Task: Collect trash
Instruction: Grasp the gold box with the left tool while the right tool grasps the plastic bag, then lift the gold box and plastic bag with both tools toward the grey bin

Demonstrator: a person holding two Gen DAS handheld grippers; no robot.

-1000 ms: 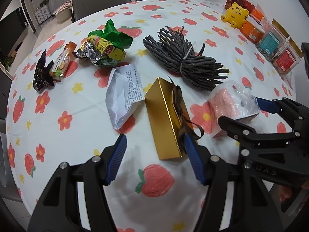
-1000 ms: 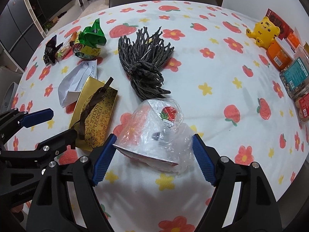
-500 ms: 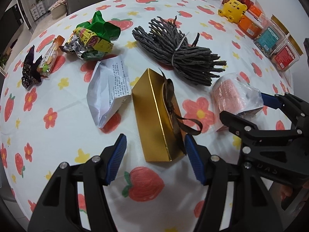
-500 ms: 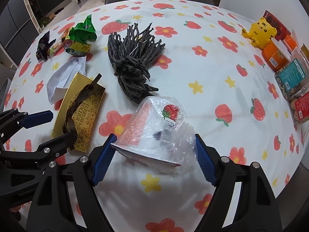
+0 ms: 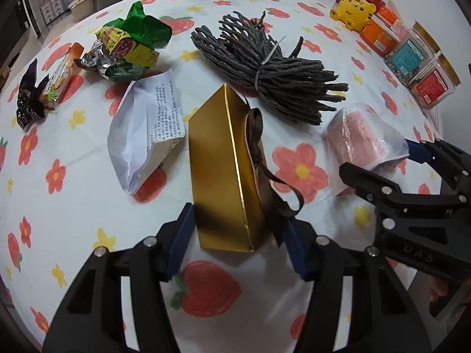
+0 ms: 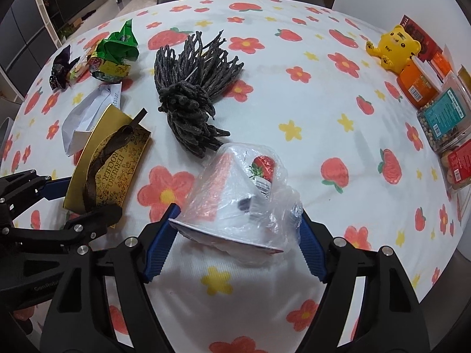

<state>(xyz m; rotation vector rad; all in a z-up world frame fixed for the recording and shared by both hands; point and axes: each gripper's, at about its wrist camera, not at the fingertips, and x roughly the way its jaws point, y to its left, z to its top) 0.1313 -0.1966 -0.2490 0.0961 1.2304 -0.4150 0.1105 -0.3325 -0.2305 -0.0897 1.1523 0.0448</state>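
The flat gold cardboard box tied with a brown ribbon [image 6: 110, 158] carries "FERRERO ROCHER" in dark ornate print on its lid. The black body of the right gripper [image 5: 418, 253] bears the raised letters "UAS". The crumpled white paper packet [image 5: 147, 129] shows dense small print, too fine to read. Labels on the clear snack tubs [image 6: 444, 120] are illegible.

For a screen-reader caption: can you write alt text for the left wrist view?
The left gripper is closing around the near end of a gold cardboard box with a brown ribbon, on a strawberry-print tablecloth strewn with crumpled wrappers.
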